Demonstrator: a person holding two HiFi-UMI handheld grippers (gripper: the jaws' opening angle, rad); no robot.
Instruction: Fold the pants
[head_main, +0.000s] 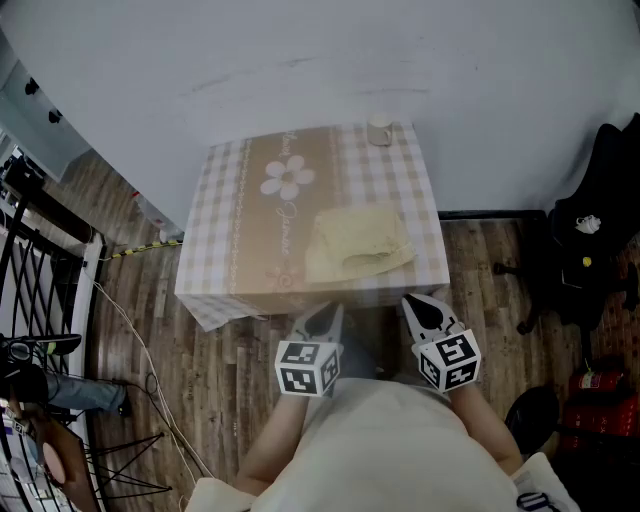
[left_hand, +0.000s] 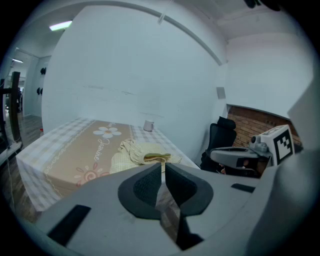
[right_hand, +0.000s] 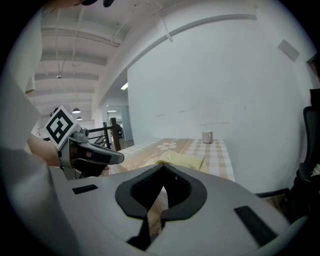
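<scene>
Wood-plank flooring (head_main: 230, 370) is running under one table (head_main: 230, 200), which is standing against a white wall (head_main: 300, 60) and wearing a checked cloth with a beige flower-printed centre. One pair of pale yellow pants (head_main: 360, 243) is lying folded into a compact bundle on the table's near right part, close to the front edge. One white cup (head_main: 379, 131) is sitting at the far right corner by the wall, well apart from the pants. One black office chair (head_main: 600, 230) is standing off to the right. Two grippers are hovering side by side just short of the table's near edge. The left gripper (left_hand: 163, 166) is showing only a sliver between its jaws and gripping nothing. The right gripper (right_hand: 162, 171) is showing its jaw tips meeting, likewise empty.
</scene>
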